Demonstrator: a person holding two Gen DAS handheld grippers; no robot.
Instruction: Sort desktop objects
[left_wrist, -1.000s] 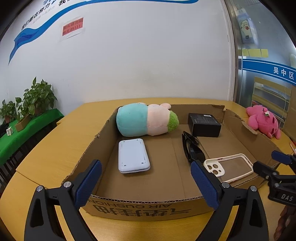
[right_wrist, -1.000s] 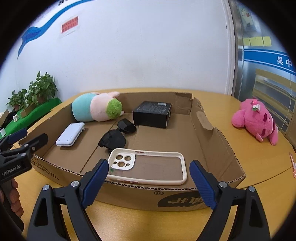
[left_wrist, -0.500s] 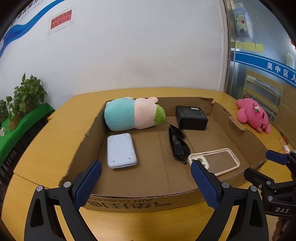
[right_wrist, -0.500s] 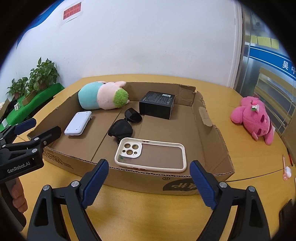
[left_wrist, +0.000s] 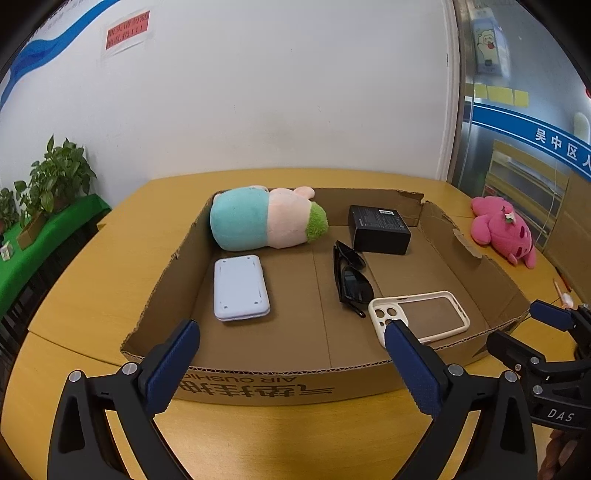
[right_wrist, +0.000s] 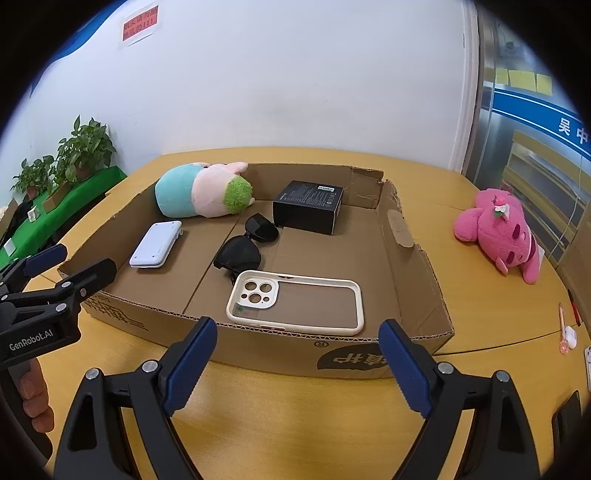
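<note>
1. A shallow cardboard box (left_wrist: 280, 384) sits on a yellow wooden table (left_wrist: 92, 266), its printed front wall nearest both cameras.
2. The left gripper (left_wrist: 291, 362) hovers in front of that wall with its blue pads spread wide and nothing between them.
3. The right gripper (right_wrist: 295, 358) hangs before the box's near right part, jaws likewise wide and empty.
4. A cream phone case (right_wrist: 295, 297) lies flat in the near right part of the box, long axis running along the front wall, its camera cut-outs at the left end.
5. Black sunglasses (right_wrist: 245, 243) lie just behind the case, folded, long axis running from the case's camera end back towards the black box; whether they touch the case cannot be told.
6. The small black box (right_wrist: 308, 205) rests near the back wall, label side up, close to the far lens of the sunglasses.
7. A white power bank (left_wrist: 240, 288) lies flat in the left part, long axis pointing from front to back.
8. A teal, pink and green plush toy (left_wrist: 266, 218) lies on its side against the back left corner, long axis along the back wall, green end towards the black box.
9. A pink plush toy (right_wrist: 498, 232) lies on the table outside the box, well to its right.
10. Potted plants (left_wrist: 55, 181) stand on a green surface at far left.
</note>
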